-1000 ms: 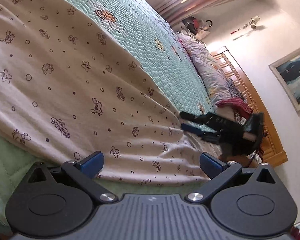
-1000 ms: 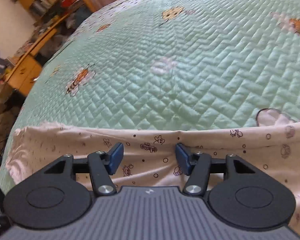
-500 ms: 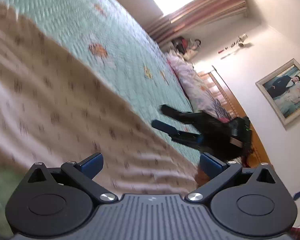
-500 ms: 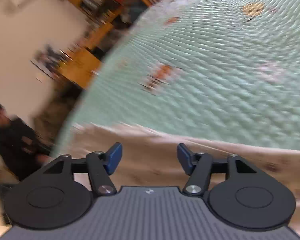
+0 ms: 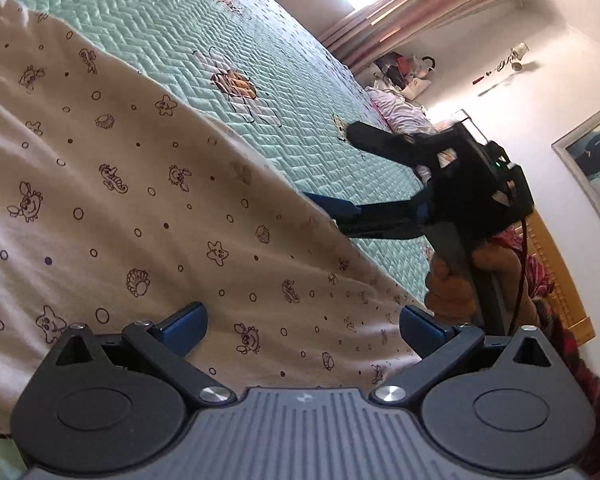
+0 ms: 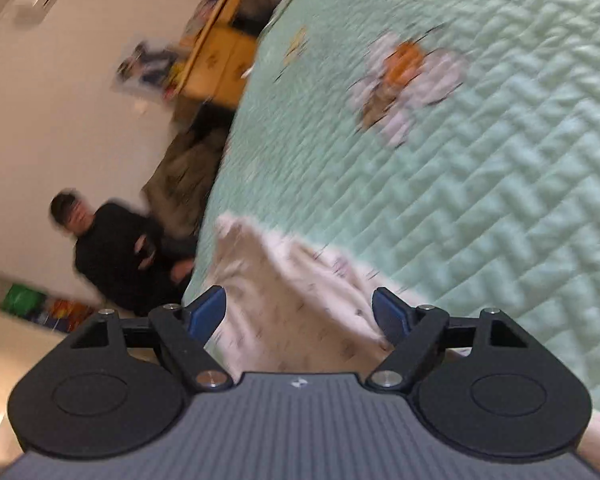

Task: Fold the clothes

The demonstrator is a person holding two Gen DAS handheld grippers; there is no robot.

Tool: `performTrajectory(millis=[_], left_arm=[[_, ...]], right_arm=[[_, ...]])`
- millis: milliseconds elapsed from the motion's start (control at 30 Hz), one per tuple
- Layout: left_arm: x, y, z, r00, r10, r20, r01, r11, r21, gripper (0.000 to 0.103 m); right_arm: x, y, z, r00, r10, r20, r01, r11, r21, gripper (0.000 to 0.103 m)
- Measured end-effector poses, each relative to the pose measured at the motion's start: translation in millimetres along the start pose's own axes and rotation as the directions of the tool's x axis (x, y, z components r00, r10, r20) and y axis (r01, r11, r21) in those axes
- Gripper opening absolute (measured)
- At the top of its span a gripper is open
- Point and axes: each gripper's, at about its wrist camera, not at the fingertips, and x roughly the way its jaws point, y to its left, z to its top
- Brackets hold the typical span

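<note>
A cream garment [image 5: 140,200] printed with small sea creatures lies spread on the green quilted bedspread [image 5: 292,92]. My left gripper [image 5: 304,326] is open just above the cloth, with nothing pinched between its blue pads. In the left wrist view, a hand holds my right gripper [image 5: 330,164] at the garment's far edge, its fingers spread apart. In the blurred right wrist view, the right gripper [image 6: 298,312] has its jaws opening over a raised corner of the garment [image 6: 284,276]. The pads stand clear of the cloth.
A person in black [image 6: 112,256] sits beyond the bed's left side, near a wooden desk [image 6: 220,60]. Pillows [image 5: 400,108] and a wooden headboard [image 5: 560,280] lie at the bed's far end. A framed picture [image 5: 596,168] hangs on the wall.
My right gripper swung left along the garment's edge to its corner, and its jaws spread wider. The left wrist view shifted a little, and the right gripper now looks nearer in it.
</note>
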Motion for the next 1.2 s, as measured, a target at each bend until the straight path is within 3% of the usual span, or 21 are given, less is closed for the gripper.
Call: performTrajectory(millis=[133, 300, 400, 533, 633, 733, 867, 1000, 1200], left_arm=[[2.2, 1.2, 2.3, 1.000, -0.006, -0.009, 0.005, 1.000, -0.015, 0.102], [3.6, -0.5, 1.1, 1.000, -0.002, -0.010, 0.002, 1.000, 0.002, 0.102], [4.1, -0.6, 1.4, 1.000, -0.004, -0.012, 0.004, 1.000, 0.002, 0.102], [4.8, -0.6, 0.9, 1.000, -0.003, -0.011, 0.003, 1.000, 0.009, 0.102], [5.0, -1.5, -0.2, 1.000, 0.000, -0.009, 0.000, 1.000, 0.020, 0.102], [4.4, -0.7, -0.8, 1.000, -0.006, -0.006, 0.006, 1.000, 0.020, 0.102], [4.0, 0.9, -0.6, 1.000, -0.011, -0.005, 0.011, 1.000, 0.015, 0.102], [3.8, 1.2, -1.7, 1.000, -0.013, 0.002, 0.013, 1.000, 0.018, 0.102], [3.2, 0.8, -2.9, 1.000, -0.015, 0.006, 0.015, 1.000, 0.024, 0.102]], right_arm=[[-3.0, 24.6, -16.4, 0.999, -0.006, -0.032, 0.001, 0.988, -0.154, 0.083], [10.6, 28.3, -26.2, 0.990, -0.116, -0.084, 0.088, 0.954, -0.285, 0.085], [13.7, 26.4, -27.7, 0.988, -0.136, -0.073, 0.107, 0.944, -0.312, 0.085], [5.5, 31.2, -21.3, 0.990, -0.140, 0.008, 0.135, 0.930, -0.341, 0.085], [21.8, 30.9, -10.1, 0.988, -0.155, 0.005, 0.147, 0.930, -0.337, 0.086], [38.9, 28.5, -4.1, 0.976, -0.218, -0.010, 0.201, 0.916, -0.346, 0.086], [47.8, 25.9, -1.8, 0.983, -0.163, -0.081, 0.130, 0.941, -0.312, 0.086], [54.0, 26.3, 0.1, 0.979, -0.166, -0.120, 0.124, 0.946, -0.299, 0.093], [75.2, 20.5, 16.7, 0.989, -0.064, -0.132, 0.036, 0.979, -0.203, 0.098]])
